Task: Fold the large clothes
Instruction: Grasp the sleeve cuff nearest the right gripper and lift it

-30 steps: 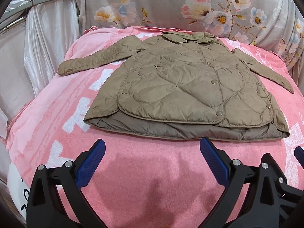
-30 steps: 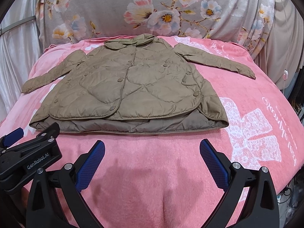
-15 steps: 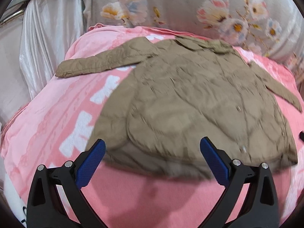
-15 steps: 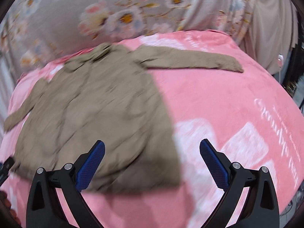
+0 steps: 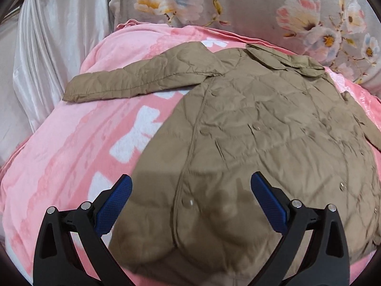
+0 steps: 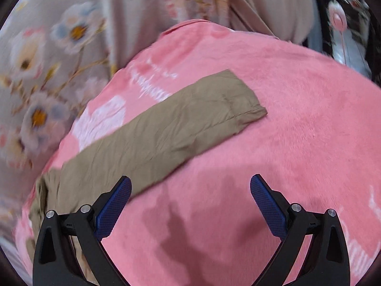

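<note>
Left tool (image 5: 190, 199) spread wide over jacket (image 5: 262, 143) hem, right tool (image 6: 190, 200) spread, sleeve (image 6: 154, 133) cuff ahead, bare blanket (image 6: 297, 119) beside

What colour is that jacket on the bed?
Khaki brown, quilted; the jacket shows best in the left wrist view.

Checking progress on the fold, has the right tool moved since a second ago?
Yes. The right tool has swung right and closer, away from the jacket body toward its outstretched sleeve on the pink blanket.

Jacket (image 5: 262, 143) hem — cut off below
</note>
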The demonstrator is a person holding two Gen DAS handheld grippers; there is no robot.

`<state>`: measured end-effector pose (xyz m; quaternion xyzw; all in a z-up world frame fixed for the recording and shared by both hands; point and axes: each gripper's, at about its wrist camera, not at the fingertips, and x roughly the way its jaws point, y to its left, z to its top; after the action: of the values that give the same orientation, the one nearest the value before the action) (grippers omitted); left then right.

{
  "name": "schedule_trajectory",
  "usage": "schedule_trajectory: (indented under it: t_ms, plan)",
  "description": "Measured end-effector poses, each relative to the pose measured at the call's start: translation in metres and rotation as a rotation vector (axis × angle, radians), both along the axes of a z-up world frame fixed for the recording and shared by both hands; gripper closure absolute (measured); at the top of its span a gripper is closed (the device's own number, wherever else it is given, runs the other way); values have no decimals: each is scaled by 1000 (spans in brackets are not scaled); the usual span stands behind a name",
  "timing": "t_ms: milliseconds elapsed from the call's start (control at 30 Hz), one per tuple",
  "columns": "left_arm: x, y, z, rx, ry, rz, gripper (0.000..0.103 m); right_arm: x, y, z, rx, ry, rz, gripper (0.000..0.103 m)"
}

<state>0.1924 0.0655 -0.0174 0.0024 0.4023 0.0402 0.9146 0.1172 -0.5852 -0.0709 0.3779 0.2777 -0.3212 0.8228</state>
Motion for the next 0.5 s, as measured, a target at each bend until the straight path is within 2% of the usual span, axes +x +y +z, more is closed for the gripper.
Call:
schedule_trajectory:
  t_ms: [100, 200, 267, 367, 433, 500]
  plan:
    - [9, 1, 0, 23, -14, 10, 5, 7, -20, -12, 51, -36, -60, 14]
    - [20, 2, -1, 51, -15, 21, 6, 20, -30, -21, 89, -44, -78, 38]
    - [27, 3, -4, 53, -7, 21, 6, 29, -32, -23, 95, -55, -83, 67]
    - [34, 4, -8, 72, -1, 24, 6, 41, -32, -17, 70, -54, -85, 88]
    - [36, 5, -11, 83, 2, 28, 6, 53, -25, 0, 3, -49, -69, 96]
    - [38, 7, -14, 86, 6, 36, 6, 64, -11, 25, -77, -69, -33, 98]
